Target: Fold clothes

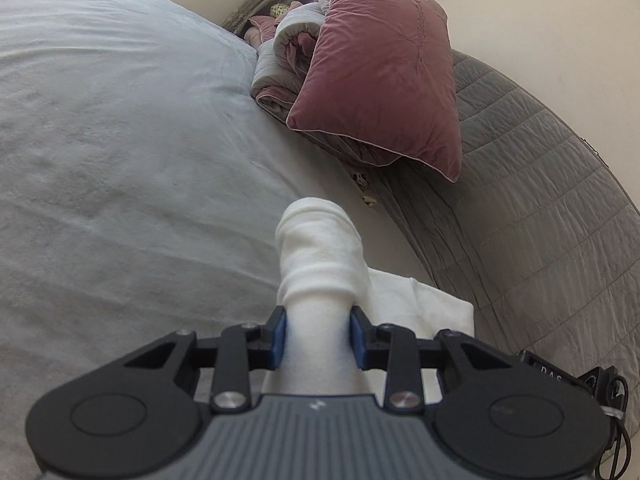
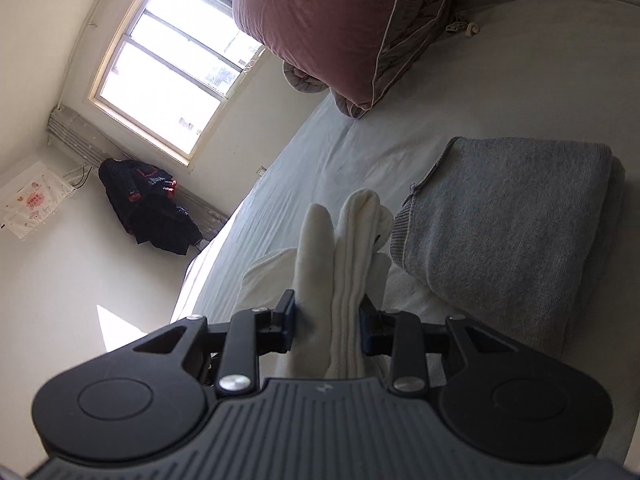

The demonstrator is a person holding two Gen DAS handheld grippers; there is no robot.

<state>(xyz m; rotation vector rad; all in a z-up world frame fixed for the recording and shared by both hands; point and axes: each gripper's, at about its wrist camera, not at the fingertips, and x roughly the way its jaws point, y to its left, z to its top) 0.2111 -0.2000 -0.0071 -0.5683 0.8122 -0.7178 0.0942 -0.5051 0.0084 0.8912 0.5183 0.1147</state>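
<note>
Left wrist: white garment (image 1: 320,248) is pinched by left gripper (image 1: 318,338) above pale bedsheet (image 1: 120,140); pink pillow (image 1: 380,80) at 1 o'clock.
Right wrist: right gripper (image 2: 328,330) is clamped on white fabric (image 2: 344,248), probably the same garment; folded grey sweater (image 2: 512,220) at 2 o'clock, window (image 2: 172,64) at 10.

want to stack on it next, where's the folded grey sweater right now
In the right wrist view the grey sweater lies folded on the bed, right of the white cloth held in the right tool, below the pink pillow.
</note>
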